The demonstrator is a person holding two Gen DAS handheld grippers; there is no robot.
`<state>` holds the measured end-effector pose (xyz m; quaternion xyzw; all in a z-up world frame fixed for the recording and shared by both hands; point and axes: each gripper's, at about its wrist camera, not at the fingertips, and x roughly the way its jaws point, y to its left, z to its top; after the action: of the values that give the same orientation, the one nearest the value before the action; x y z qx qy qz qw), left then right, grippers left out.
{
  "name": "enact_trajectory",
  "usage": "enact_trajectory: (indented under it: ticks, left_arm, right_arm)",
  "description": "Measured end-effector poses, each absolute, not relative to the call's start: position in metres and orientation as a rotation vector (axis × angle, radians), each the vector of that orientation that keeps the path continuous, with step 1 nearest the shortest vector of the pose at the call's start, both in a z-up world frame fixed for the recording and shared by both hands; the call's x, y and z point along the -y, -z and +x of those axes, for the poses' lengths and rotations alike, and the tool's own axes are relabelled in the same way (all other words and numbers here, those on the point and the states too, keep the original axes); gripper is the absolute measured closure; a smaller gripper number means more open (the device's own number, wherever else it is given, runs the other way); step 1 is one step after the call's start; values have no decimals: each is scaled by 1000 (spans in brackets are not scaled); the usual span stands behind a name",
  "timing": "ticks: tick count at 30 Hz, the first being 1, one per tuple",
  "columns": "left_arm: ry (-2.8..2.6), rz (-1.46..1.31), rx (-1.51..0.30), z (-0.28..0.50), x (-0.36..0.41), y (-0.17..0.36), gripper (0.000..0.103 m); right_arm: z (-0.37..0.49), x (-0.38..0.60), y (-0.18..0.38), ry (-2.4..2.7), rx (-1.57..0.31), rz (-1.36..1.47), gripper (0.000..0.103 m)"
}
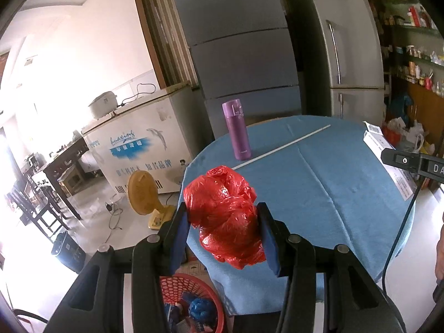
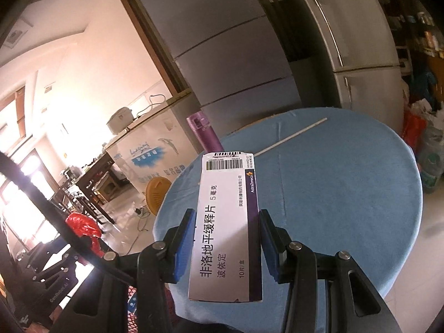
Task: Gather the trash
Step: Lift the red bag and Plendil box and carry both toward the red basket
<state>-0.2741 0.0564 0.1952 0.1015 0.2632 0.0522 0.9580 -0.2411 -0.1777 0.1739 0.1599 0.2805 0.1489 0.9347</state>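
Observation:
My left gripper [image 1: 223,223] is shut on a crumpled red plastic bag [image 1: 226,216], held above the near left edge of the round table with the blue cloth [image 1: 333,183]. A red mesh basket [image 1: 191,291] with blue scraps inside stands on the floor below it. My right gripper [image 2: 226,238] is shut on a white and purple medicine box [image 2: 227,233], raised over the table's near edge [image 2: 347,194]. The box [image 1: 388,161] and right gripper tip also show at the right of the left wrist view. The red bag [image 2: 83,230] shows at the left of the right wrist view.
A purple flask [image 1: 238,130] and a thin white stick [image 1: 283,145] lie on the table. Behind stand grey refrigerators [image 1: 241,41] and a white chest freezer [image 1: 138,144]. A yellow fan [image 1: 147,197] and a dark bin [image 1: 68,251] sit on the floor at left.

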Motion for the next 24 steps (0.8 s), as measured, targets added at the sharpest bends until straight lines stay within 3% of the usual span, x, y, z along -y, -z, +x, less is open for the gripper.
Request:
enact_trajectory:
  ticks: [24]
  left_arm:
    - [-157, 189, -482, -302, -78, -206, 53]
  right_arm:
    - [-267, 133, -191, -414, -504, 257, 55]
